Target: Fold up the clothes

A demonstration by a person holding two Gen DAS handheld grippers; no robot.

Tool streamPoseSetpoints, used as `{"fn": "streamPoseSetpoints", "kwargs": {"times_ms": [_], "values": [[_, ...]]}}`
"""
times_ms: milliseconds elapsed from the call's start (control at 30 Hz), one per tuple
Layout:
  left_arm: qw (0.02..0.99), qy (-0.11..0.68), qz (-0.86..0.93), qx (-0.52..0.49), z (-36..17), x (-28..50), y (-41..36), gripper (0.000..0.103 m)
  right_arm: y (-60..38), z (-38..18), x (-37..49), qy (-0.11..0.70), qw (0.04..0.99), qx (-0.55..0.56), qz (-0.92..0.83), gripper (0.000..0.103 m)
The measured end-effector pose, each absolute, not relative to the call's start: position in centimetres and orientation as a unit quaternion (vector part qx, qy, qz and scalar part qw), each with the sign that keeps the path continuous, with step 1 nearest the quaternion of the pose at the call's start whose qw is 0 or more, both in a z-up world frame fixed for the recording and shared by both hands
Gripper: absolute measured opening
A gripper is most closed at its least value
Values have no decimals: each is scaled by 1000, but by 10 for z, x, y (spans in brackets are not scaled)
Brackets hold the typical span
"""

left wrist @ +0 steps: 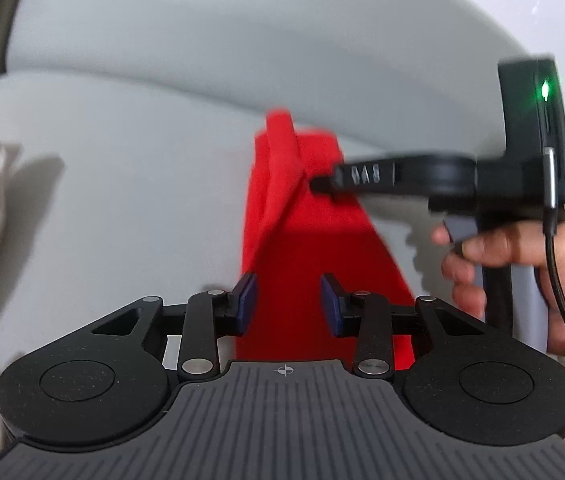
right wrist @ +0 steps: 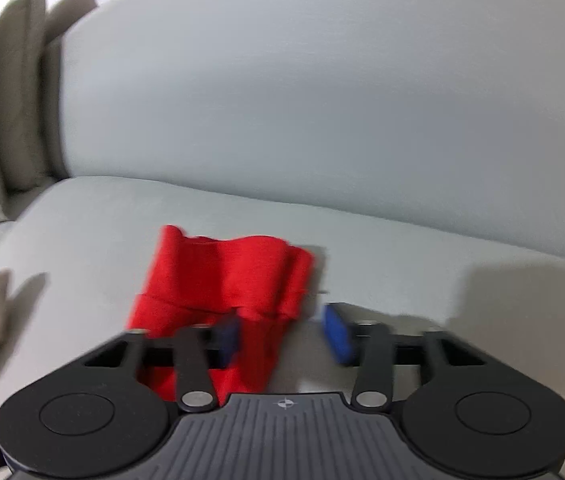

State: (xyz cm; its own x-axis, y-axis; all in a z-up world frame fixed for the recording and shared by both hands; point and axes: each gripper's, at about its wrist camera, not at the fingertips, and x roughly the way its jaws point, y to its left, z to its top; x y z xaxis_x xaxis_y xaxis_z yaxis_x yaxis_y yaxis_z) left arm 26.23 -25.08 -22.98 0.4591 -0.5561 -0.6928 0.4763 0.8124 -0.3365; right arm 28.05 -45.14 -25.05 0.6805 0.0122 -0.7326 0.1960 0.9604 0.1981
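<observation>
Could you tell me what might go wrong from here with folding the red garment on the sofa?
1. The red garment is already bunched, with a loose flap standing up at its far end; a pull could crease rather than fold it.
2. The right tongs stand open with only the cloth's right edge between their pads, so closing may catch just a thin layer, or slip off.
3. The left tongs straddle the near end, also open; uneven grips could skew the fold.
</observation>
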Motion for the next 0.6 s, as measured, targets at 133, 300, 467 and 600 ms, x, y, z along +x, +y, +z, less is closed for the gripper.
{"fn": "streamPoseSetpoints", "kwargs": {"times_ms": [133, 300, 467, 600], "values": [[862, 421, -273, -70, -229, 269, -234, 42, -446, -235, 275, 395, 912, 106, -43, 18], [879, 404, -245, -70, -223, 267, -219, 40, -424, -182, 246, 354, 933, 49, -37, 18], [884, 385, -243, -103, -185, 236, -185, 41, -405, -123, 193, 292, 956, 19, -22, 18], [890, 368, -250, -97, -145, 191, -152, 41, -392, -81, 135, 245, 970, -8, 0, 18]]}}
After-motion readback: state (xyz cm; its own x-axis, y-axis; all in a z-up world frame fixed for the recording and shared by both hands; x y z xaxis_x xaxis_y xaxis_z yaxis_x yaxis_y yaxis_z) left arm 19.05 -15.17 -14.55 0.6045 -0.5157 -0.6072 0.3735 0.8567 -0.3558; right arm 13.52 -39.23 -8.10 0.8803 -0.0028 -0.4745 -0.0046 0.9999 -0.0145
